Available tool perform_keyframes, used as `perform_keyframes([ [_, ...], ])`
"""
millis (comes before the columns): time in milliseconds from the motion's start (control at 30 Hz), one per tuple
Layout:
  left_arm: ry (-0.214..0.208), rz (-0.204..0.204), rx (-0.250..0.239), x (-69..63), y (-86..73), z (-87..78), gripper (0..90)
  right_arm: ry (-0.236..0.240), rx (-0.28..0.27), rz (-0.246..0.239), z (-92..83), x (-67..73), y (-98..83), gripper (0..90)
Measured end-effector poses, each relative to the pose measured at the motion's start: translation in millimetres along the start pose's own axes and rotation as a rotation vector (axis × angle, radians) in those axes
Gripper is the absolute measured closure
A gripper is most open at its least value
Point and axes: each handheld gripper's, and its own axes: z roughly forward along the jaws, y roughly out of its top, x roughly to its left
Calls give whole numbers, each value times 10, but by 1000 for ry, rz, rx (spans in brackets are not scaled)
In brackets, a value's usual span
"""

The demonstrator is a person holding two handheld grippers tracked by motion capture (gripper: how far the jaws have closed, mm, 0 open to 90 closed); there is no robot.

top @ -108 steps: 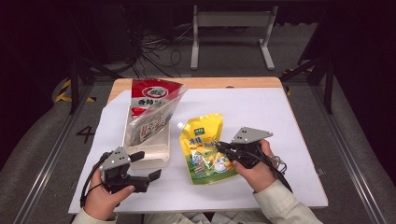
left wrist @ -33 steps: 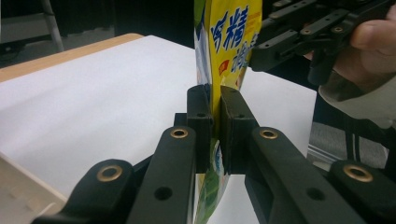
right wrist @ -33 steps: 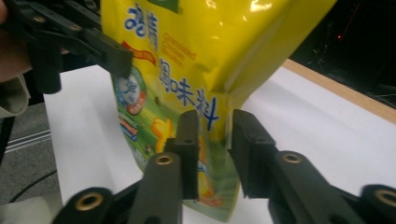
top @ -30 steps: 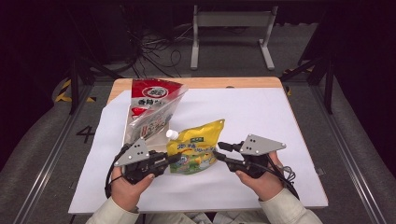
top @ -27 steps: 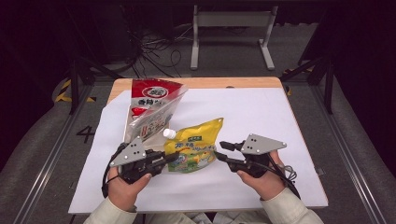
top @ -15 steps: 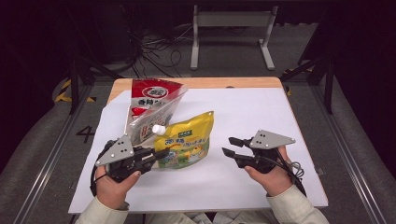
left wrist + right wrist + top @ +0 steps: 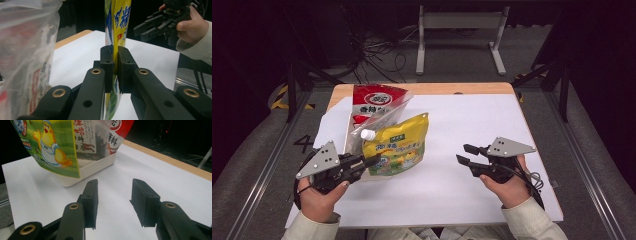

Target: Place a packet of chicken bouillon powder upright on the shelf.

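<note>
Two grippers working over white sheet on wooden table. Left gripper, at lower left of high view: jaws clamping tight on edge of yellow pouch, pads pressing both sides of thin film as seen in left gripper view; pouch hanging edge-on btwn them there, yellow w/ blue print. In high view pouch sitting left of centre, white screw cap at its upper left corner, bottom edge toward left gripper, resting partly over white tray. Behind and overlapping: red-topped clear bag, leaning up-left of pouch, its base in same tray; bag also showing close at left of left gripper view. Right gripper, at lower right of high view, well apart from pouch: jaws standing moderately apart, having just been opening, nothing btwn them, pointing toward pouch. In right gripper view jaws hovering over bare sheet, w/ pouch's chicken print and bag beyond, tray just below both. Right gripper also appearing at top right of left gripper view, held in a hand.
</note>
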Motion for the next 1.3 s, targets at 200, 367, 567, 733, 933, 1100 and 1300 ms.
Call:
perform_keyframes([
  [200,30,-5,-7,77,0,-82,845,-14,0,10,-28,-43,-19,567],
  [367,49,0,-9,124,-1,-149,845,-27,-4,23,-52,-93,-41,560],
  [567,67,6,-7,162,-5,-207,845,-29,-5,38,-72,-131,-58,557],
  [733,79,8,-3,191,-16,-249,845,-33,-6,47,-91,-158,-67,556],
  [933,91,9,-4,217,-27,-301,846,-43,-10,52,-114,-184,-73,556],
  [1100,106,16,3,235,-36,-335,847,-45,-12,55,-134,-190,-74,555],
  [1300,137,30,12,252,-41,-367,846,-46,-12,57,-137,-195,-79,555],
])
